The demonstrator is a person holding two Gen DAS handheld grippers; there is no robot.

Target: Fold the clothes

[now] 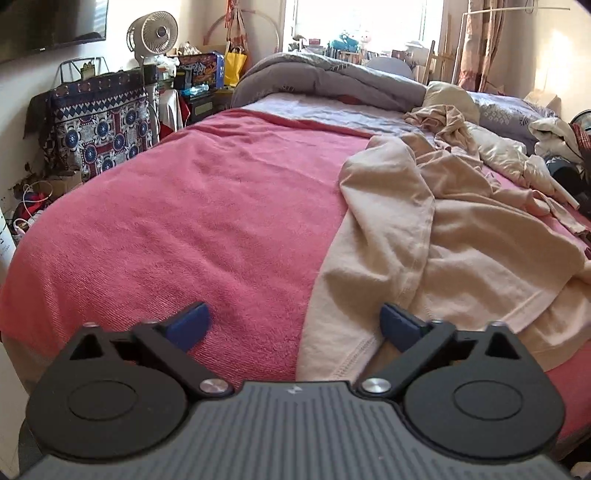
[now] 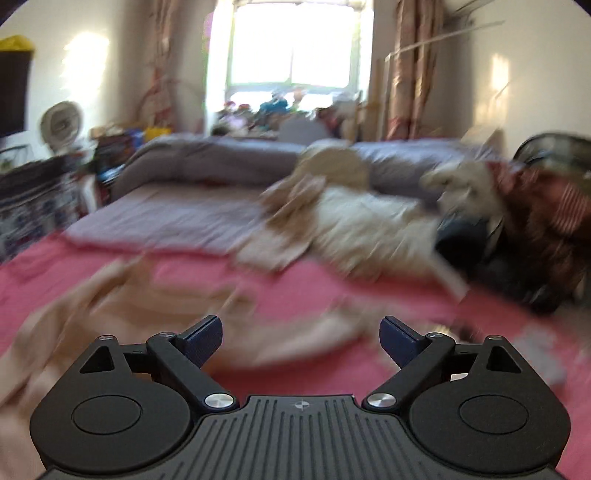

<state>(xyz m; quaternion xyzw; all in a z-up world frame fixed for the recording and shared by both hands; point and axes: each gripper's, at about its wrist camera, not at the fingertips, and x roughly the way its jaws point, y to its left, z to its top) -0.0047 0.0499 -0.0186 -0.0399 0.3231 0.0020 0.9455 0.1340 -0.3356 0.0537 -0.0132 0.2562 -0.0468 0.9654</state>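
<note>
As I look through the left wrist camera, my left gripper (image 1: 293, 323) hangs low over a bed with its two blue-padded fingers spread wide and nothing between them. A pink blanket (image 1: 184, 221) covers most of the bed, and a beige garment (image 1: 443, 240) lies rumpled across its right half, with its stitched hem reaching down to my gripper; the right finger sits over that hem, though I cannot tell if it touches. Beyond the garment a loose heap of other pale clothes (image 1: 480, 144) lies against a grey duvet (image 1: 332, 77) at the far end, under a bright window. A white fan (image 1: 153, 35) and a patterned cloth over furniture stand against the left wall. Through the right wrist camera everything is smeared by motion blur. My right gripper (image 2: 301, 339) also has its fingers wide apart and holds nothing. The same beige garment (image 2: 110, 295) shows as a blurred pale shape to the left and just ahead of the fingers, on the pink blanket (image 2: 332, 369), and the heap of pale clothes (image 2: 369, 221) lies further back. I judge the garment to be light, soft knit cloth that will sag and drape once lifted, with no stiffness to hold a shape. The stitched hem looks like the firmest place to pinch, one corner for each gripper, so the fabric can be pulled flat before folding.
</note>
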